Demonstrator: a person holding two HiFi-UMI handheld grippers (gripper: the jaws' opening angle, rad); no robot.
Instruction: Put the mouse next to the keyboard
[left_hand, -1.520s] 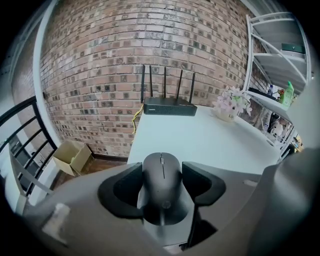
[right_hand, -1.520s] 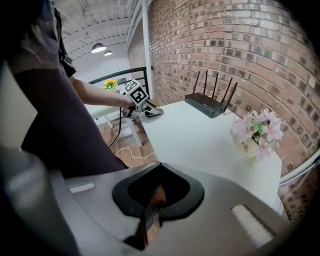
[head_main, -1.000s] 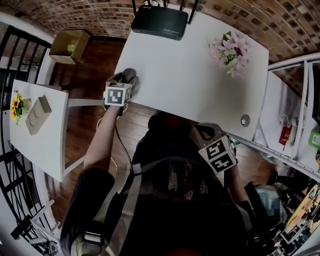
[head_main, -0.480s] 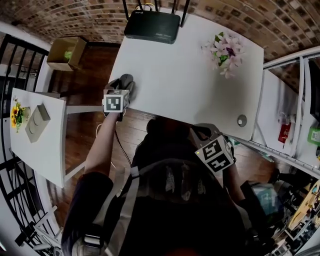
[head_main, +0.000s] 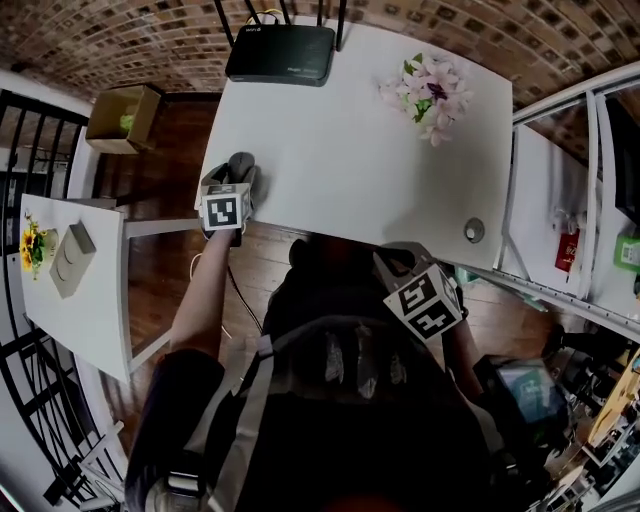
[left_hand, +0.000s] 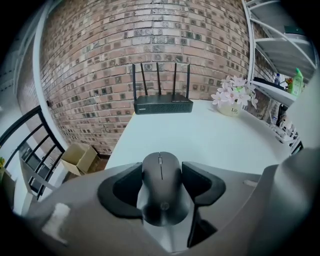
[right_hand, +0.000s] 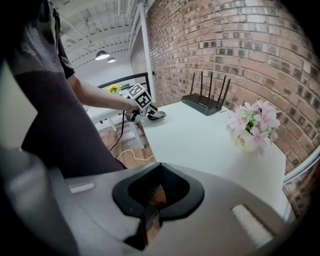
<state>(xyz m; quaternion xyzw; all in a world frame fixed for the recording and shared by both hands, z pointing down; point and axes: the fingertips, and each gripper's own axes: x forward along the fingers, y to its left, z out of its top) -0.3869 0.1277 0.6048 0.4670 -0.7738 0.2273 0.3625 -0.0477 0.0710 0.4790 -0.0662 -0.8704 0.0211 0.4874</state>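
1. Since a moment ago our head has turned, so the router (head_main: 281, 54) and the flowers (head_main: 425, 85) sit more to the left in the head view. The left claw (left_hand: 161, 172) is at the same left edge of the table (head_main: 350, 170), and its jaws have just been closing on the mouse (left_hand: 161, 192) between them.
2. Now the left claw stands wide, with its pads touching both sides of the mouse. The right claw (right_hand: 152, 197) is closed tight with nothing in it, near our body.
3. The mouse is smooth and round, so it could slip out if we lift fast. It is right at the table's edge, so it could drop to the floor.
4. We see no keyboard anywhere, so we might put the mouse in the wrong place.
5. We count one mouse, one router with four sticks, one pot of flowers, two claws, one big table, one small table (head_main: 90, 290) and one cardboard box (head_main: 122, 117).
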